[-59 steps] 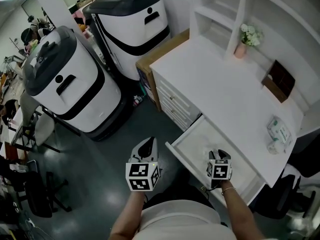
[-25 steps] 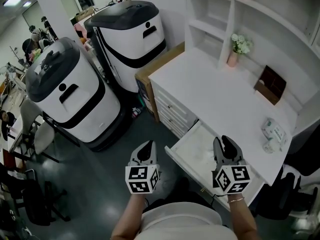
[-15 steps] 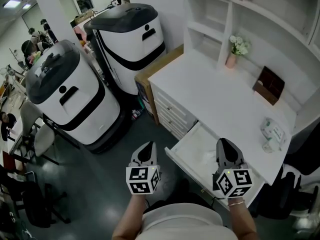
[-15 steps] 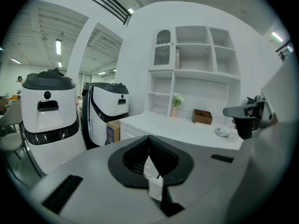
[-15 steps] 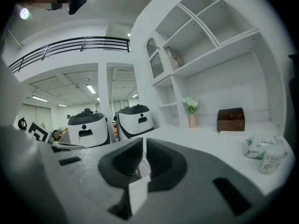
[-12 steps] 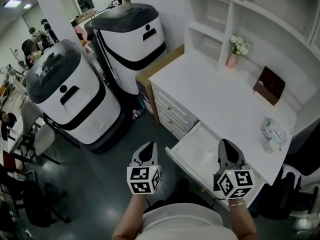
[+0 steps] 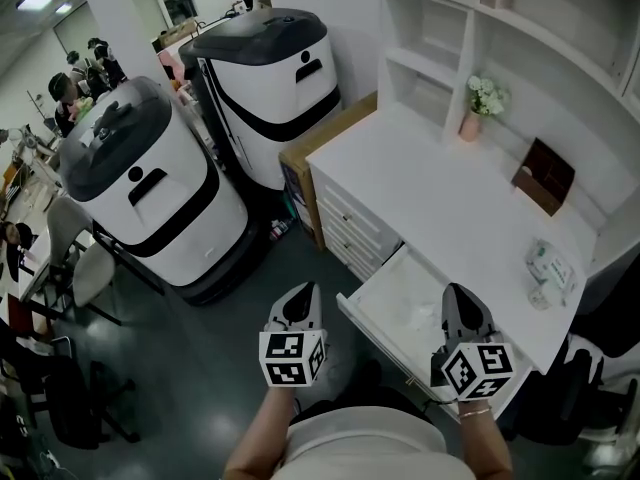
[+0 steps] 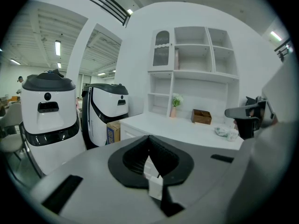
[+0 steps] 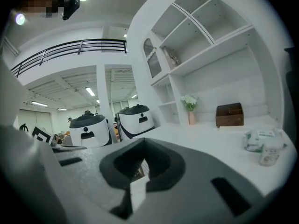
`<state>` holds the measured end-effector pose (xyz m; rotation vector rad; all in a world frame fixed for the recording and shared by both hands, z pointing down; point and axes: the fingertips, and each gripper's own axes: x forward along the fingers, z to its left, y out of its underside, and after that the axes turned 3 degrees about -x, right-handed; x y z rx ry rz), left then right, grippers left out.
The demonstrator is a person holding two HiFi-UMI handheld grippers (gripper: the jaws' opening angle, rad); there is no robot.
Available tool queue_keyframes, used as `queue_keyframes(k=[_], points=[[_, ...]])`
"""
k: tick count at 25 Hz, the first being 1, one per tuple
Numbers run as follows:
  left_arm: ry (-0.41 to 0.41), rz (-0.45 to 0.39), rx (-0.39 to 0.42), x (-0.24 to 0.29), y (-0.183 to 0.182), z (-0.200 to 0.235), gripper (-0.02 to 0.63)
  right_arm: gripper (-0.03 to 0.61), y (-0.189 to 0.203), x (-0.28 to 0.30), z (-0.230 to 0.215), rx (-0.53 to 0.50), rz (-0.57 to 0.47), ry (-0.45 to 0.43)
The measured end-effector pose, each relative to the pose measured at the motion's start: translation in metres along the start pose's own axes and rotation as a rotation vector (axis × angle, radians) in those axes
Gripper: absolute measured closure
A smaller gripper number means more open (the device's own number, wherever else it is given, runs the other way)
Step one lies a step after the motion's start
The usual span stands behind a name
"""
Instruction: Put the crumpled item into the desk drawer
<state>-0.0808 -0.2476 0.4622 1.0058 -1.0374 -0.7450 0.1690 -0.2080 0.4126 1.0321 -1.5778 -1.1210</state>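
The right gripper (image 7: 462,298) has come up out of the drawer (image 7: 392,286) and now hangs just above its near right part, pointing roughly level. A couple of seconds back it was dipped low inside. A second ago its jaws stood wide, and they have just been closing. Now they meet pad on pad with nothing caught between them (its own camera shows only desk and shelves past the tips).

What it left behind is the crumpled item (image 7: 424,317), a pale wad on the drawer bottom just ahead of that gripper, white on white and hard to pick out. So I'd say the drop is done: the item is inside and clear of both tools.

The left gripper (image 7: 297,300) hasn't stirred. It hovers over the dark floor (image 7: 250,288) just off the drawer's left corner, jaws likewise together and empty.

The drawer stands pulled well out from under the desk (image 7: 440,183). If anything remains, it's pushing the drawer shut, and closed jaws would suit a nudge against its front.
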Motion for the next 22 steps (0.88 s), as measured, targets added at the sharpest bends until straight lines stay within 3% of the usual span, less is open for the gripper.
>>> queue_keyframes(k=[22], points=[[-0.008, -0.001, 0.006, -0.01, 0.001, 0.011, 0.623, 0.577, 0.011, -0.002, 0.004, 0.032, 0.016, 0.011]])
